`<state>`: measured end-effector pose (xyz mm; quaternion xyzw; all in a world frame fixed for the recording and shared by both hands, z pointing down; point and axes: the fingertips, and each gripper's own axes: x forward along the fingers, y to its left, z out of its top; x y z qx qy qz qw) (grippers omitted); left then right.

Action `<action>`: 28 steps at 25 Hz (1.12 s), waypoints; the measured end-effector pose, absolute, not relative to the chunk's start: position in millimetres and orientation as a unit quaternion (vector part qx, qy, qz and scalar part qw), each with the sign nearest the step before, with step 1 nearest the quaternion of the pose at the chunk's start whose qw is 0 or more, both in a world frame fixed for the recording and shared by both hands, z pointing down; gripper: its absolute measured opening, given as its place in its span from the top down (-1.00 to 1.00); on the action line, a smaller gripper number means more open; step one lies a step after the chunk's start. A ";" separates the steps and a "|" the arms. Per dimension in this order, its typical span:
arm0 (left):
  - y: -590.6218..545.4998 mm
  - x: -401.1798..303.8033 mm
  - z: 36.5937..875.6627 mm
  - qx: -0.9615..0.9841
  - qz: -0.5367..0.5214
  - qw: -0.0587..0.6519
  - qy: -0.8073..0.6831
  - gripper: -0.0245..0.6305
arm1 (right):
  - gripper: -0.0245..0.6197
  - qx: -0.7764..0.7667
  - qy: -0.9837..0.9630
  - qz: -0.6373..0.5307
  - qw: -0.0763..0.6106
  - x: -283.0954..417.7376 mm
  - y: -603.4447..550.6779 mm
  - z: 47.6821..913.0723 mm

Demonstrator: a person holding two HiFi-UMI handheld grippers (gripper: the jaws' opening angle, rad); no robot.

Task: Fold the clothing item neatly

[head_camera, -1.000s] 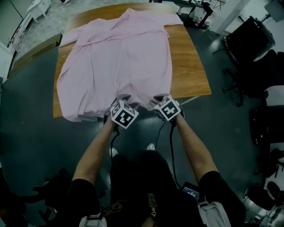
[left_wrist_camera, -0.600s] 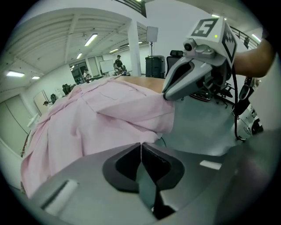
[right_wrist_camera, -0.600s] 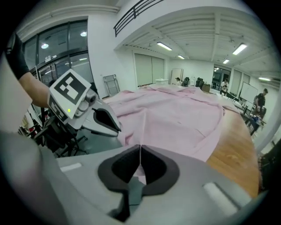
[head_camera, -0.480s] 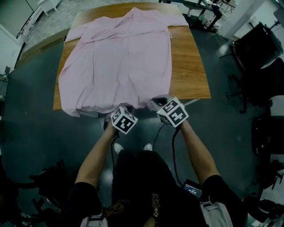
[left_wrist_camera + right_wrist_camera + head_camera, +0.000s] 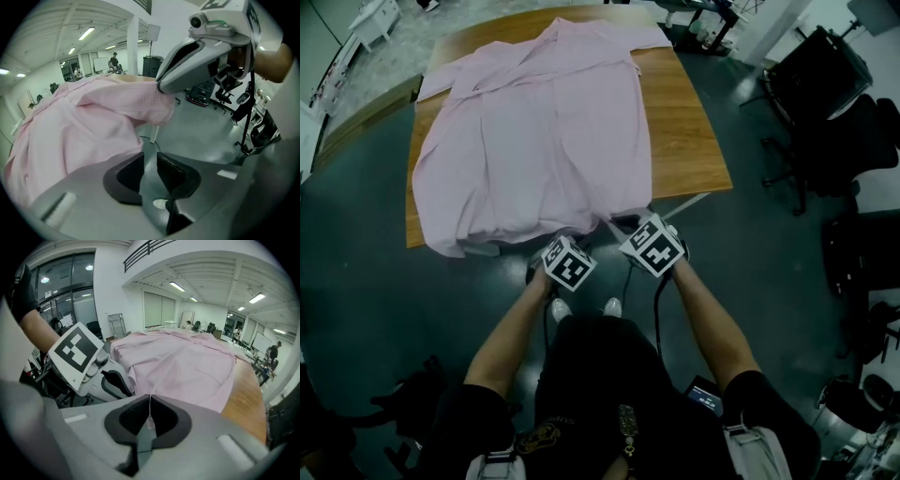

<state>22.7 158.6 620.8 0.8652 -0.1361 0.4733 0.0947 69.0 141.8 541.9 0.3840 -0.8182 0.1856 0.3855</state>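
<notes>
A pink shirt (image 5: 534, 131) lies spread on the wooden table (image 5: 684, 141), its hem hanging over the near edge. My right gripper (image 5: 623, 225) is shut on a thin pinch of that hem (image 5: 149, 417), with the shirt (image 5: 187, 362) stretching away from it. In the left gripper view it (image 5: 201, 56) holds the cloth's corner (image 5: 159, 93) up off the edge. My left gripper (image 5: 546, 248) hangs just below the hem. Its jaws (image 5: 150, 161) have just been opening, with only floor showing in the gap between them. The shirt (image 5: 84, 126) lies to its left.
Black office chairs (image 5: 825, 94) stand right of the table on the dark floor. A table leg (image 5: 154, 133) drops below the near edge. The person's shoes (image 5: 612, 307) are under the grippers. Desks and people show far back in the room.
The left gripper has come off the hem and drawn back toward the person, jaws now parted. The right gripper has kept its pinch and lifted the hem corner slightly.
</notes>
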 end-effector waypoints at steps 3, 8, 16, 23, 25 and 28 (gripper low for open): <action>168.8 16.3 622.2 0.867 0.474 0.097 -0.119 0.63 | 0.89 0.390 -0.813 0.198 0.384 62.9 144.3 553.1; 163.4 0.5 606.3 0.877 0.456 0.090 -0.119 0.65 | 0.82 0.383 -0.814 0.226 0.374 44.9 154.6 567.1; 139.5 -3.6 590.1 0.890 0.428 0.078 -0.138 0.73 | 0.77 0.485 -0.768 0.257 0.332 91.5 151.9 570.7; 131.4 27.9 586.1 0.886 0.416 0.112 -0.172 0.75 | 0.45 0.554 -0.704 0.313 0.316 140.8 135.2 613.7; 130.1 34.1 586.7 0.883 0.417 0.120 -0.179 0.75 | 0.41 0.571 -0.686 0.341 0.295 142.3 129.6 623.7; 131.8 42.3 588.6 0.881 0.418 0.127 -0.181 0.76 | 0.41 0.595 -0.665 0.362 0.271 144.7 120.3 636.3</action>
